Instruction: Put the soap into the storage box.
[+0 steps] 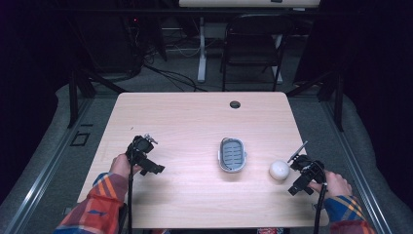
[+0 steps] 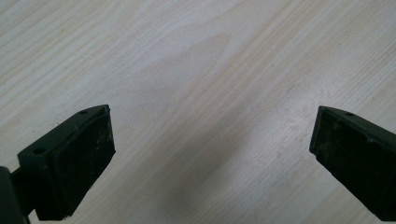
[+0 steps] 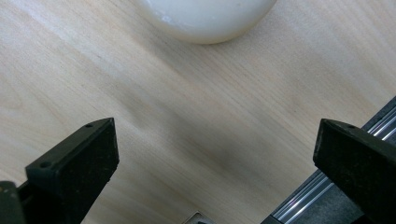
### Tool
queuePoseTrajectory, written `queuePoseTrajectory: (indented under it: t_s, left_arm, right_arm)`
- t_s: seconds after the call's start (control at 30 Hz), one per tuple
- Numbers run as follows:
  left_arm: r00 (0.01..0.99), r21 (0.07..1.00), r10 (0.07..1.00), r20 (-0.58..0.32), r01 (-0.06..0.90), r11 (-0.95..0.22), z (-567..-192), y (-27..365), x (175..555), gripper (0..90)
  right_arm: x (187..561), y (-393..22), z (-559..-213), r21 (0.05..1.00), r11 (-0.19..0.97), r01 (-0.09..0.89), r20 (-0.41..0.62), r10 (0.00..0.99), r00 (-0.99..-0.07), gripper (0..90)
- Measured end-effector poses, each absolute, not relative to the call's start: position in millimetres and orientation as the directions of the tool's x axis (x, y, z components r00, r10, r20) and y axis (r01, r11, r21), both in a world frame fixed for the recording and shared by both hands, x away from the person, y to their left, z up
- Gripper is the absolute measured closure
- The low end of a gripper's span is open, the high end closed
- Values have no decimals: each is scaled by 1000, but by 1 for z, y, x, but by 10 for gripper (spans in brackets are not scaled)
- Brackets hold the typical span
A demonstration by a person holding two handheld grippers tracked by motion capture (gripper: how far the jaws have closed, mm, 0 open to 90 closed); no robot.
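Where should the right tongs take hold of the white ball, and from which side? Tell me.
Grip the white ball across its widest middle, one jaw on each side. It is round and smooth, so a hold above or below the middle would likely slip off. Come from its right, where the right tongs already stand open close beside it; the grey dish lies apart on its left, so nothing blocks the way.

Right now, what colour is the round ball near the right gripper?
Creamy white, glossy; the round ball shows best in the right gripper view.
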State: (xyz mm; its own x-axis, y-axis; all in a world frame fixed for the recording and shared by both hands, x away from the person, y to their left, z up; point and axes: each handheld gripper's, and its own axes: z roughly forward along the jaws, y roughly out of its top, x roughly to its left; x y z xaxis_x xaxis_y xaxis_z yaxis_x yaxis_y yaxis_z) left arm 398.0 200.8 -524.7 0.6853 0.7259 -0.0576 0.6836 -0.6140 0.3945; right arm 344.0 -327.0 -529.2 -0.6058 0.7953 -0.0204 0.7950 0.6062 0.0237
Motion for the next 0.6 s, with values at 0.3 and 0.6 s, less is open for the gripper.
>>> queuePoseTrajectory:
  t_s: [0.3, 0.6]
  left_arm:
    - [684, 391, 727, -60, 686, -613, -525, 201, 398, 0]
    - [686, 387, 726, -59, 686, -616, -526, 200, 398, 0]
  right_arm:
    - [342, -325, -532, 53, 583, 811, -17, 813, -583, 0]
    - [345, -324, -527, 13, 602, 799, -20, 799, -601, 0]
